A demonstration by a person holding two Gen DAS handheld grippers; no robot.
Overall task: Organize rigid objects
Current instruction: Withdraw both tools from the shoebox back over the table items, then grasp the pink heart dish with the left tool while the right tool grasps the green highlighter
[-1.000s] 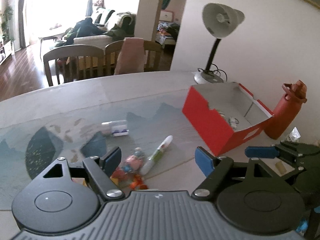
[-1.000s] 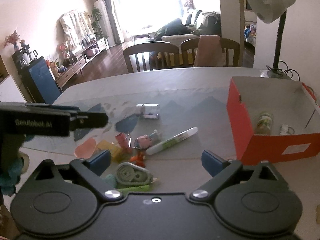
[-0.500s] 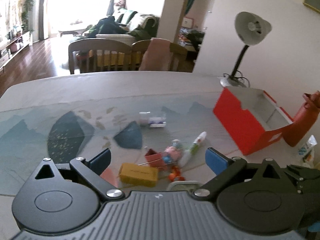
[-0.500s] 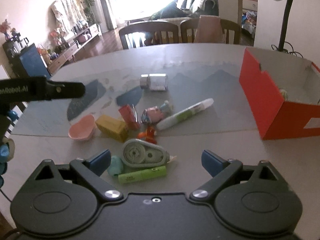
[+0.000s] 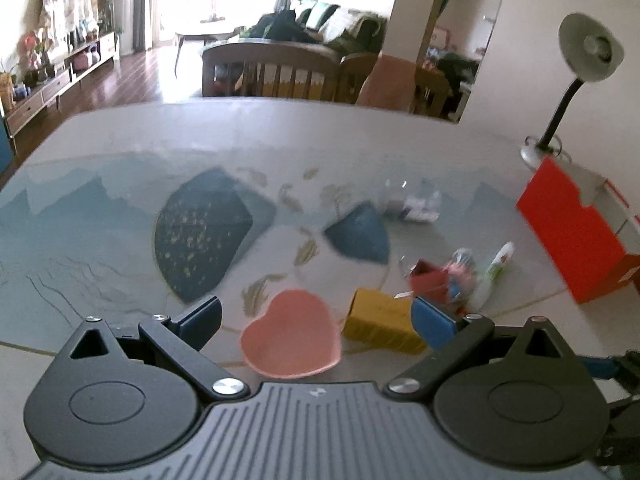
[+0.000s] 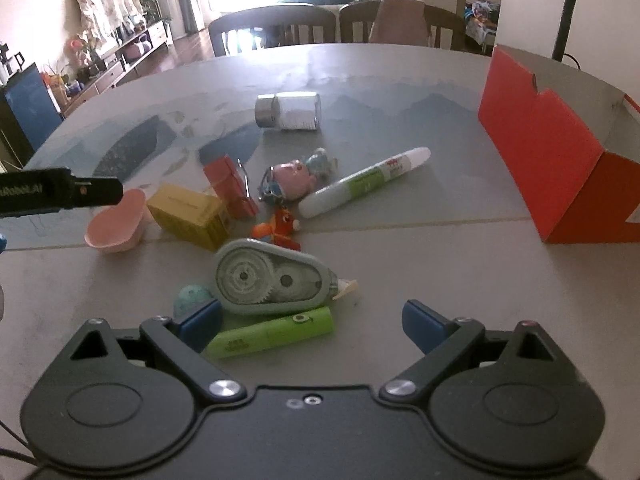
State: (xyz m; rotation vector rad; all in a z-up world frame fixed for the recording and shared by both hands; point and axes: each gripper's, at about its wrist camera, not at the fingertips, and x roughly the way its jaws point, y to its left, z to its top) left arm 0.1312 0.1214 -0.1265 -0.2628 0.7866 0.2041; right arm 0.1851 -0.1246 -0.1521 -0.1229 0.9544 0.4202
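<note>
A pile of small objects lies on the table. My left gripper point(image 5: 316, 320) is open and empty, with a pink heart-shaped dish point(image 5: 291, 334) between its fingers and a yellow box point(image 5: 380, 322) beside it. My right gripper point(image 6: 312, 322) is open and empty, over a green marker point(image 6: 272, 337) and a correction tape dispenser point(image 6: 272, 280). The right wrist view also shows the pink dish point(image 6: 116, 222), the yellow box point(image 6: 188, 216), a red clip point(image 6: 230, 186), a pink keychain toy point(image 6: 296, 178), a white-green pen point(image 6: 364, 188), a small jar point(image 6: 288, 111) and the red box point(image 6: 548, 148).
The red box point(image 5: 572, 236) stands open at the table's right, with a desk lamp point(image 5: 576, 76) behind it. Wooden chairs point(image 5: 280, 68) stand at the far edge. A teal ball point(image 6: 192, 296) and an orange figure point(image 6: 280, 226) lie in the pile.
My left gripper has swung left and drawn back, so the pink dish and yellow box now lie at its fingers. My right gripper has moved down and forward over the pile.
</note>
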